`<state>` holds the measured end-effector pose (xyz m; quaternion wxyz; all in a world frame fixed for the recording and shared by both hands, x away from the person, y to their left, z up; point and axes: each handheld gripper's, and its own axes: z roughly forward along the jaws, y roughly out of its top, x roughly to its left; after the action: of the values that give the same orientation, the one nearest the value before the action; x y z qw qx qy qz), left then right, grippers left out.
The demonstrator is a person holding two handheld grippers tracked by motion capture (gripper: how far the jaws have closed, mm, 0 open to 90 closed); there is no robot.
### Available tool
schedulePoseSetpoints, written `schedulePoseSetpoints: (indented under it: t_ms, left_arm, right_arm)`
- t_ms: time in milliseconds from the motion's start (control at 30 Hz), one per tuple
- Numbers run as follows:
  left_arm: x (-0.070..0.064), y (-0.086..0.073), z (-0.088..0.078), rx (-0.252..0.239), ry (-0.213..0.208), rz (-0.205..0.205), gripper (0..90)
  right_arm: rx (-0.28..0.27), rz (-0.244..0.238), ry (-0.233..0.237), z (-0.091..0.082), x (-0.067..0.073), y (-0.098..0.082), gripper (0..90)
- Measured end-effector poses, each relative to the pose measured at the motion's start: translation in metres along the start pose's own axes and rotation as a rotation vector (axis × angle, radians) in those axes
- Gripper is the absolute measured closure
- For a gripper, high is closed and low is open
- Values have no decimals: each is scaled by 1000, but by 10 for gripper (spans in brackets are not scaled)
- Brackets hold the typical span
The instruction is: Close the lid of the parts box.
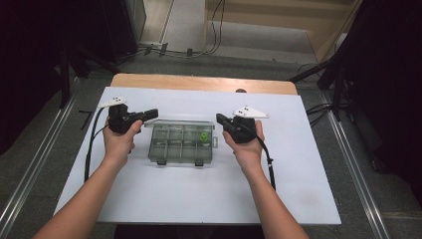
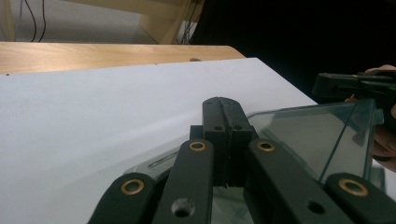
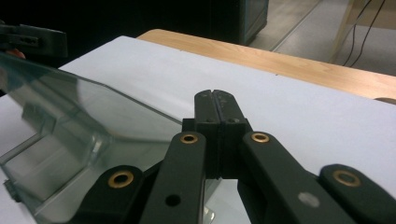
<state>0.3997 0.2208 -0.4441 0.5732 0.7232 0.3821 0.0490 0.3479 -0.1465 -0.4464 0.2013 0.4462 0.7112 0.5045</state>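
The left gripper is closed with nothing between its jaws; in the left gripper view its two black jaws stand pressed flat together. In the high view it hovers just off the far left corner of the clear compartment box, pointing inward toward the raised lid, apart from it as far as I can tell.

The box sits on the white board that covers the wooden table, about midway between the board's left and right edges and somewhat nearer its far edge than its near one. Its transparent lid stands lifted, tilted up from the far side, so the tray's compartments are open to view. A small green piece lies in a compartment near the box's far right corner; the other compartments look empty, though the tinted plastic makes that hard to confirm. Two dark latches show on the box's near edge.

The right gripper is likewise closed on nothing, its jaws meeting flush in the right gripper view. It sits just beside the far right corner of the box, facing the left gripper.

My reading is that the lid is already unlatched and up, and lowering and latching it likely remains.
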Motion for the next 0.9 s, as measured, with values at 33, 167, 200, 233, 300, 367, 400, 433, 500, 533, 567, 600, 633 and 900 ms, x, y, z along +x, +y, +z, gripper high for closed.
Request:
schedulePoseSetpoints:
  t_ms: [33, 167, 200, 233, 300, 367, 400, 433, 500, 533, 567, 600, 633, 900]
  left_arm:
    - [-2, -2, -1, -3, -3, 9, 888]
    - [-12, -9, -4, -4, -2, 42, 888]
    - [-15, -11, -6, -5, 2, 52, 888]
    - [-17, -13, -7, -6, 5, 62, 889]
    - [-20, -17, -9, -12, 3, 62, 888]
    - [-23, -22, -12, -10, 7, 64, 888]
    - [-25, -25, -13, -6, 13, 65, 888]
    - [-26, -27, -14, -4, 14, 67, 888]
    - [-28, -33, -17, 1, 21, 68, 888]
    - [-29, -37, -18, 1, 26, 66, 888]
    - [-30, -40, -19, 3, 32, 72, 888]
    - [-31, -43, -20, 3, 38, 70, 888]
    - [-31, -46, -21, 5, 38, 68, 888]
    - [-40, -62, -27, -11, 41, 64, 888]
  right_arm:
    - [-7, -7, 6, -1, 1, -1, 870]
    - [-5, -13, 21, -4, 6, -9, 870]
    - [1, -15, 25, -5, 8, -11, 870]
    - [-2, -21, 27, -6, 9, -14, 870]
    - [-2, -14, 31, -8, 11, -18, 870]
    - [2, -30, 28, -9, 16, -23, 870]
    - [1, -41, 28, -10, 18, -26, 870]
    - [4, -37, 37, -10, 20, -28, 870]
    - [10, -45, 42, -11, 24, -34, 870]
    - [10, -46, 47, -11, 25, -37, 870]
    - [9, -47, 51, -11, 26, -39, 870]
    - [9, -47, 51, -12, 26, -42, 870]
    - [12, -37, 57, -13, 27, -44, 870]
    - [9, -42, 71, -17, 33, -54, 870]
